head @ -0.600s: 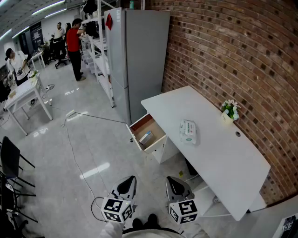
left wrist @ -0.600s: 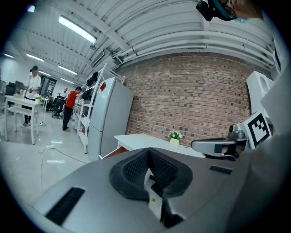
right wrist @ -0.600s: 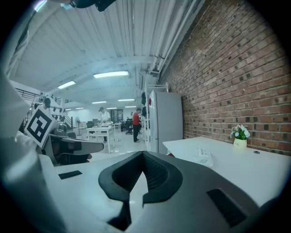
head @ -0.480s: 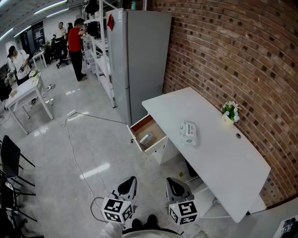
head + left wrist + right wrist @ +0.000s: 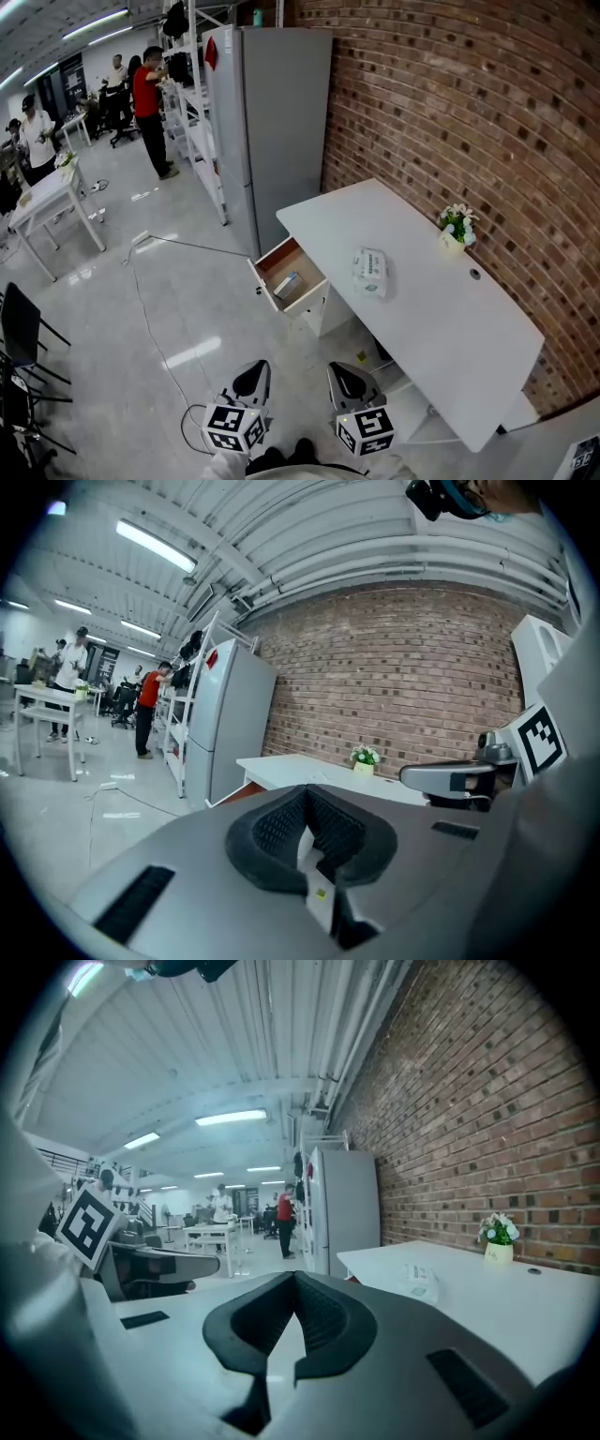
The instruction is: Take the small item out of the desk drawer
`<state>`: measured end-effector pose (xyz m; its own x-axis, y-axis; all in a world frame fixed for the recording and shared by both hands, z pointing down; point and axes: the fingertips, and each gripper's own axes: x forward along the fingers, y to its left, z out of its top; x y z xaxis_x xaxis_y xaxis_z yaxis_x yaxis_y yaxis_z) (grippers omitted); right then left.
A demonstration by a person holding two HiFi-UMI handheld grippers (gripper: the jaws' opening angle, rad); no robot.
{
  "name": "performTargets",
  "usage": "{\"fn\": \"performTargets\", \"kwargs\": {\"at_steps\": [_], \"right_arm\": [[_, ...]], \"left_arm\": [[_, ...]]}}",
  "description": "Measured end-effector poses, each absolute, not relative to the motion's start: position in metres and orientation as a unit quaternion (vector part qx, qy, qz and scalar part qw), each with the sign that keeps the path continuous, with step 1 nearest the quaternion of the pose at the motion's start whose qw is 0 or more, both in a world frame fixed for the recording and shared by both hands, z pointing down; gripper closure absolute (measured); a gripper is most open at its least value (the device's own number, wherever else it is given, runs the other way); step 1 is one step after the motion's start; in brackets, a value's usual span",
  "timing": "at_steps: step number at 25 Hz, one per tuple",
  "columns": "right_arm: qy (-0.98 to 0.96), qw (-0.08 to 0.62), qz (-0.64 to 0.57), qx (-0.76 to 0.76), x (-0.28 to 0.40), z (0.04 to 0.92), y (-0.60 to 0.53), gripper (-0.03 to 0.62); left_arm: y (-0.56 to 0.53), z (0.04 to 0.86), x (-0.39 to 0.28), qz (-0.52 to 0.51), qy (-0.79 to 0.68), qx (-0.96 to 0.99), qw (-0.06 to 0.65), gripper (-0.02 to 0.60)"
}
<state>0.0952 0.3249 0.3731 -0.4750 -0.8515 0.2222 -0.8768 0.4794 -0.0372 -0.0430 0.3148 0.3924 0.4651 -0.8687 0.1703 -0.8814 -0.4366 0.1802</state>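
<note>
Left hand-held gripper (image 5: 251,380) and right hand-held gripper (image 5: 347,382) are both pinched shut on nothing, well apart from the open drawer (image 5: 278,262) at 12 o'clock, where the small item (image 5: 288,284) looks (tiny, hard to tell) like a light stiff box, so I'd grab across its long sides.

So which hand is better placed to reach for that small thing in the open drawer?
Probably left, narrowly. Both hang far from the drawer, but the left gripper lines up closer with the small item inside; the right gripper faces the desk instead.
</note>
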Motion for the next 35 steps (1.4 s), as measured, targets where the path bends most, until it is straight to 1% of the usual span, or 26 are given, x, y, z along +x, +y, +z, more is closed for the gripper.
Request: {"fn": "performTargets", "kwargs": {"at_steps": [16, 17, 20, 23, 30, 35], "right_arm": [[-0.858, 0.071, 0.081, 0.502, 0.110, 0.375, 0.313, 0.568], [-0.858, 0.071, 0.080, 0.502, 0.109, 0.375, 0.310, 0.568], [-0.858, 0.072, 0.079, 0.503, 0.107, 0.375, 0.298, 0.568], [-0.857, 0.079, 0.082, 0.503, 0.105, 0.381, 0.284, 0.568], [-0.853, 0.094, 0.087, 0.506, 0.094, 0.393, 0.234, 0.568], [-0.850, 0.106, 0.100, 0.506, 0.079, 0.405, 0.185, 0.568]], "left_arm": [[0.292, 0.388, -0.027, 0.041, -0.517, 0.849, 0.102, 0.557], [0.287, 0.388, -0.027, 0.041, -0.517, 0.849, 0.102, 0.550], [0.271, 0.389, -0.026, 0.040, -0.516, 0.850, 0.103, 0.500], [0.253, 0.395, -0.024, 0.040, -0.511, 0.852, 0.110, 0.470], [0.199, 0.411, -0.029, 0.048, -0.498, 0.857, 0.124, 0.446], [0.148, 0.424, -0.043, 0.052, -0.492, 0.858, 0.135, 0.412]]}}
